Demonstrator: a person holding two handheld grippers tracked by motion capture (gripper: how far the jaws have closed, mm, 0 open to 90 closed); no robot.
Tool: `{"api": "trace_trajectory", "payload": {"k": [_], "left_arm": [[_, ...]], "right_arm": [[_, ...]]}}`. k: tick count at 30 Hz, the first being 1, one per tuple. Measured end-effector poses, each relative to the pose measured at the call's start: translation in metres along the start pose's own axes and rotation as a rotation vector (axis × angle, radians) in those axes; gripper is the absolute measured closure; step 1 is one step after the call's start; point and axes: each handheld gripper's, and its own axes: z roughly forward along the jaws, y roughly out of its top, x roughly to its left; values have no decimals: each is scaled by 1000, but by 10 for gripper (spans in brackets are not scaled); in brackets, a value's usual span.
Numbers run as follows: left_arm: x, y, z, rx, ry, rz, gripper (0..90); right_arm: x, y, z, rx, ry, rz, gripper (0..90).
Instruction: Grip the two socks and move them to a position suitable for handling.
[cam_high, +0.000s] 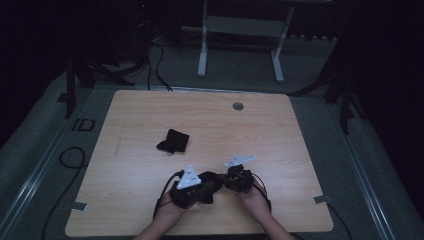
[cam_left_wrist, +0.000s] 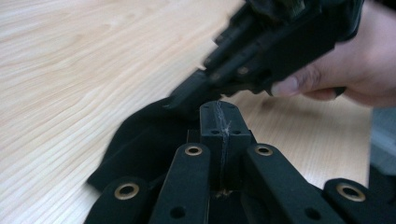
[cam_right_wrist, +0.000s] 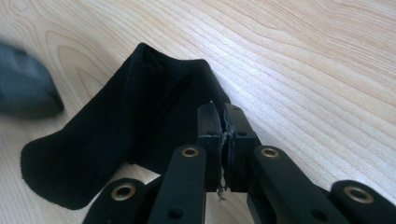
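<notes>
Black fabric was what both of your claws had hold of: a sock lay on the wooden surface near your edge, and each claw was clenched on a part of it. The right claw had its jaws pressed flat together on a thin pinch of cloth, with a few frayed threads showing at the seam between them. The left claw was clamped just as tight on the sock's other part, and the right claw's body crowded in just above and in front of it in the left gripper view.

From there, the likeliest trouble was a slip. Both pinches looked shallow (only an edge of cloth, as far as I could judge), so a pull apart or a quick lift could have drawn the fabric out of one claw and let the sock drop in a heap. The two claws also sat very close, almost touching, in the high view; any turn of your wrists risked knocking one against the other and jarring a grip loose. Dragging the sock low across the surface might have bunched it under itself.

A second sock, folded, lay well apart toward the middle, out of harm's way unless you swept wide.
</notes>
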Motion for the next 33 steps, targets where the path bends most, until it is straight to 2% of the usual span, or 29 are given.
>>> {"api": "trace_trajectory", "payload": {"k": [3, 4, 6, 7, 9, 13, 14, 18, 22, 26, 28, 31, 33], "left_arm": [[-10, 4, 23, 96, 18, 32, 900], [-10, 4, 29, 115, 19, 26, 900], [-9, -1, 38, 166, 71, 46, 900], [-6, -4, 39, 176, 84, 38, 900], [1, -10, 37, 177, 108, -10, 900], [12, -15, 22, 198, 204, 2, 900], [16, -16, 18, 203, 216, -6, 900], [33, -24, 1, 192, 244, -82, 900], [47, -34, -15, 191, 273, -129, 900], [55, -41, -25, 220, 296, -146, 900], [58, -46, -30, 217, 295, -165, 900], [58, -42, -41, 175, 308, -184, 900], [53, -34, -46, 120, 266, -198, 898]], "right_arm": [[0, 1, -2, 3, -2, 1, 869], [0, 1, -2, 3, -2, 1, 869], [-1, 1, -3, 8, -7, -1, 868], [-1, 1, -3, 9, -10, 0, 869], [-2, 0, -4, 17, -21, -7, 869], [-5, -5, 0, 34, -14, -2, 869], [-4, -8, 3, 46, -32, -17, 869], [-5, -9, 3, 43, -21, -4, 869], [-7, -8, 0, 38, -15, 5, 869], [-7, -9, 0, 41, -22, 2, 868], [-8, -10, 0, 37, -22, 6, 869], [-9, -10, -2, 32, -19, 13, 868], [-9, -10, -4, 27, -21, 20, 868]]}}
